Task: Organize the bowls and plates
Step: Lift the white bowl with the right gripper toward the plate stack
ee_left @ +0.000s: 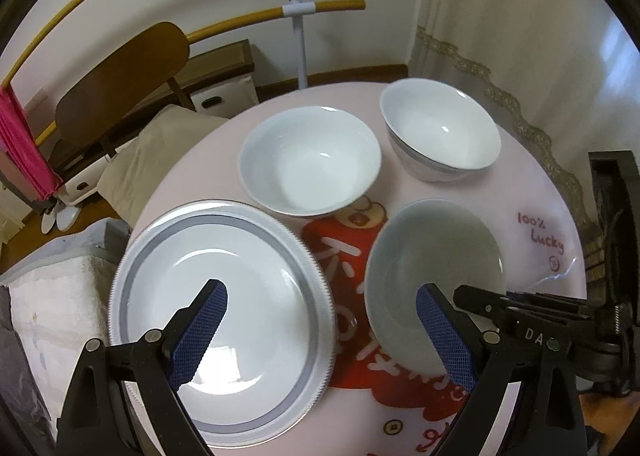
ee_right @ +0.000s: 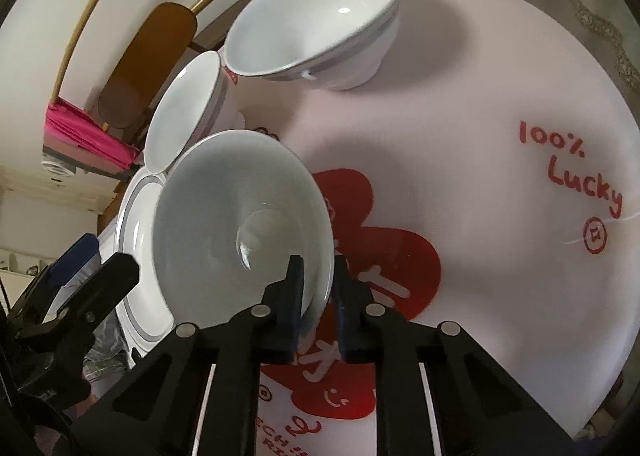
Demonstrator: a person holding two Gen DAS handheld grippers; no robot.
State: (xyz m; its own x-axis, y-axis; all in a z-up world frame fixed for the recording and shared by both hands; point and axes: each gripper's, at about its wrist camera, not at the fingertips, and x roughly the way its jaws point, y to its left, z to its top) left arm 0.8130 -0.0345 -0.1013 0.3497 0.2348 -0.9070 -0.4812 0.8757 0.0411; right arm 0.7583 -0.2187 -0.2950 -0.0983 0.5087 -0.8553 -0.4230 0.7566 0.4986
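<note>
A large white plate with a grey rim band (ee_left: 216,256) lies at the near left of the round table. My left gripper (ee_left: 322,330) is open above it, empty. A small grey-white dish (ee_left: 434,256) is tilted up beside the plate; my right gripper (ee_right: 320,296) is shut on its near rim, and the dish (ee_right: 240,224) fills the right wrist view. Two white bowls stand behind: one in the middle (ee_left: 310,160), one with a grey band at the far right (ee_left: 440,132). They also show in the right wrist view, the middle bowl (ee_right: 184,116) and the banded bowl (ee_right: 316,12).
The table (ee_left: 532,192) has a pink cover with a red print and "100% Lucky" lettering. A wooden chair (ee_left: 120,76), cushion and storage boxes stand beyond the left edge. A curtain (ee_left: 520,36) hangs at the right. A white pole (ee_left: 298,16) stands behind.
</note>
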